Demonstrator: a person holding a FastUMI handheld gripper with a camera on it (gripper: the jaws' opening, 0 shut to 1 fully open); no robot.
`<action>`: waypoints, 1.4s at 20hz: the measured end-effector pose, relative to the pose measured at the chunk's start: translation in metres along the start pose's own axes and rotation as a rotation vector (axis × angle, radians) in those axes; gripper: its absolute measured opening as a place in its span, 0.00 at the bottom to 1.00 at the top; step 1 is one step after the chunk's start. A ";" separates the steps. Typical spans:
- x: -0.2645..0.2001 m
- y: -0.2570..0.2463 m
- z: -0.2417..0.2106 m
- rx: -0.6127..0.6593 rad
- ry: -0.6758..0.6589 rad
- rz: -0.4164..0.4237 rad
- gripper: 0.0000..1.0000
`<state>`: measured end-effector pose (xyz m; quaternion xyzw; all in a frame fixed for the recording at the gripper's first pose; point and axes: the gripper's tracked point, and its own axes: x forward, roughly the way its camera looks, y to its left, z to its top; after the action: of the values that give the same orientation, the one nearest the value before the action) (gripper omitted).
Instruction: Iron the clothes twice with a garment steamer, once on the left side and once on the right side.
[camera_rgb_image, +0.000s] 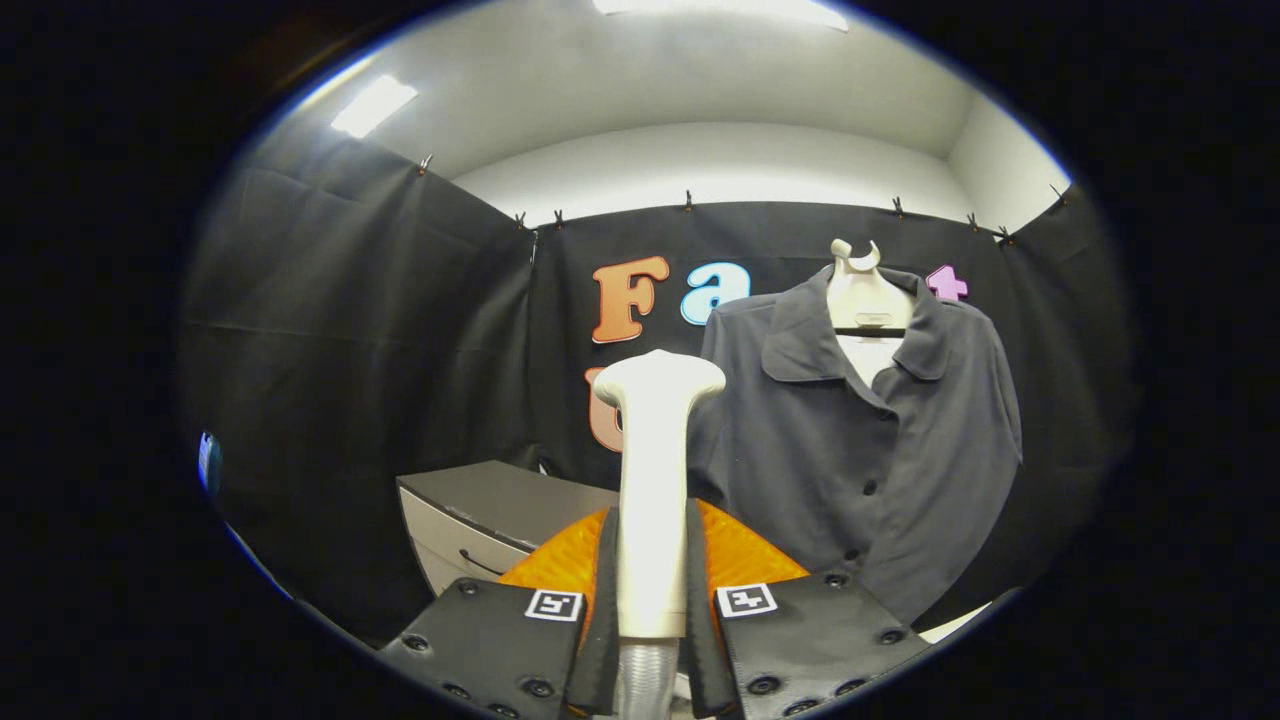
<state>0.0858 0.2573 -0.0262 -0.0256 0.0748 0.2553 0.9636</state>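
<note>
Steamer (655, 470) clamped upright in hand-held gripper (650, 590) beside shirt (860, 450).

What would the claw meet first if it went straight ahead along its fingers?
The claw is shut on the garment steamer. Its head would probably reach the left edge of the dark shirt first, or just miss it and meet the black cloth wall; depth is unclear.

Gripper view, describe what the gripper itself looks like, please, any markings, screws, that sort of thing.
The gripper has two flat matte finger plates studded with round screw heads. Each plate carries a small square black-and-white fiducial marker near its inner top corner. Thin upright pads line the inner edges. A ribbed orange dome-shaped part sits behind the plates.
</note>
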 end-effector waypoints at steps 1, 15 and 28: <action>-0.006 -0.005 0.000 -0.004 -0.004 -0.024 0.35; -0.033 -0.095 -0.028 0.057 -0.047 -0.221 0.35; 0.015 -0.111 -0.064 0.045 -0.034 -0.292 0.35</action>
<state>0.1451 0.1629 -0.0906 -0.0100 0.0597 0.1110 0.9920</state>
